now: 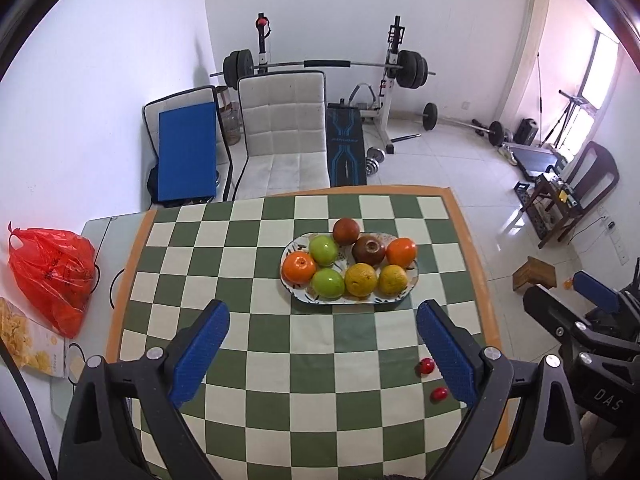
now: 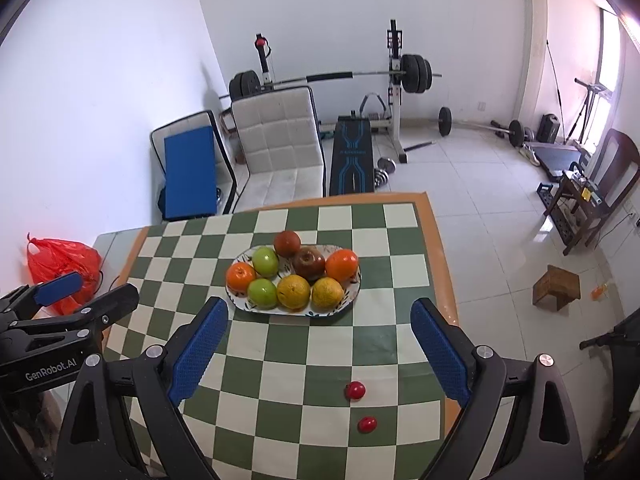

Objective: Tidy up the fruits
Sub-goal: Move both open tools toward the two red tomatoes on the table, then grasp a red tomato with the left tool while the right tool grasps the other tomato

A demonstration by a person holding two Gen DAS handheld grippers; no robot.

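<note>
An oval patterned plate (image 1: 394,300) (image 2: 352,294) on the green-and-cream checkered table holds several fruits: two green apples (image 1: 323,250) (image 2: 265,261), two dark red apples (image 1: 369,251) (image 2: 308,263), two oranges (image 1: 298,267) (image 2: 240,277) and two yellow citrus fruits (image 1: 361,279) (image 2: 294,291). Two small red fruits (image 1: 425,367) (image 2: 355,390) lie loose on the table near its right front. My left gripper (image 1: 322,354) is open and empty, above the table in front of the plate. My right gripper (image 2: 320,354) is open and empty, above the loose red fruits.
A red plastic bag (image 1: 52,270) (image 2: 64,260) and a snack box (image 1: 24,340) sit on the grey surface left of the table. White chairs (image 1: 284,132), a weight bench, a barbell rack and a small wooden stool (image 2: 557,286) stand beyond on the tiled floor.
</note>
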